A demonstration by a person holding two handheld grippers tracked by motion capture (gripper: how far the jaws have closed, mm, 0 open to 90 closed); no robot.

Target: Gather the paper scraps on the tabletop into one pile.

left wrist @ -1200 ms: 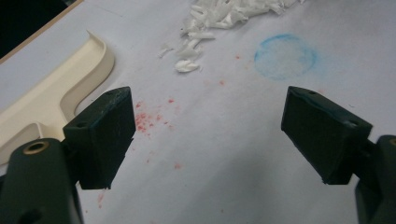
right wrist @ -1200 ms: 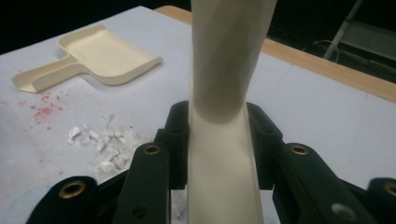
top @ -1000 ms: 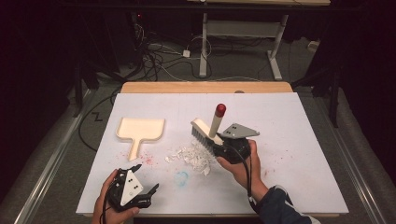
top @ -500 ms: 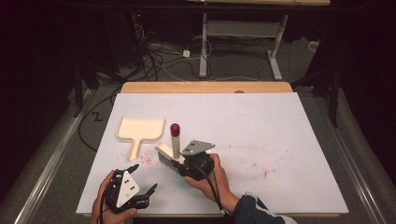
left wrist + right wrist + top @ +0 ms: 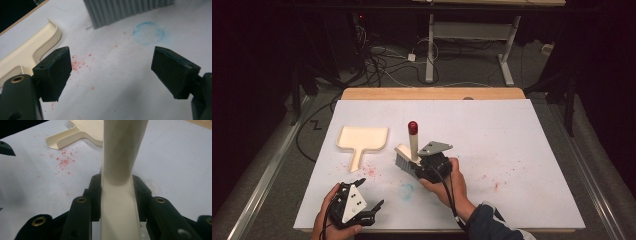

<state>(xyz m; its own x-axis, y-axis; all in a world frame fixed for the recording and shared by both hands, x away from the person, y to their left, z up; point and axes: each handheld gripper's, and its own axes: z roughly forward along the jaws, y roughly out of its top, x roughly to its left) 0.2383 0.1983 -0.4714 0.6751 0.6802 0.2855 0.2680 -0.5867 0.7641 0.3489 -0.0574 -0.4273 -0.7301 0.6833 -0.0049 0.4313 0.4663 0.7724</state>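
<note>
Jaws of the right gripper (image 5: 424, 167) clamped on the cream handle of the brush (image 5: 408, 155); right gripper view shows both black jaws pressed flat to the handle's sides. Brush stands on the white table sheet (image 5: 522, 130), grey bristles down, handle upright, red tip on top. Left gripper (image 5: 364, 210) sits near the table's front edge, jaws wide apart, nothing between them; left gripper view looks over bare sheet toward the bristles. Cream dustpan (image 5: 362, 139) lies flat to the left of the brush, handle toward the person, apart from it. Red specks (image 5: 369, 171) scattered between dustpan and brush; faint blue ring stain (image 5: 406, 190) just in front of the bristles. No legible writing or brand marks seen on any item.
</note>
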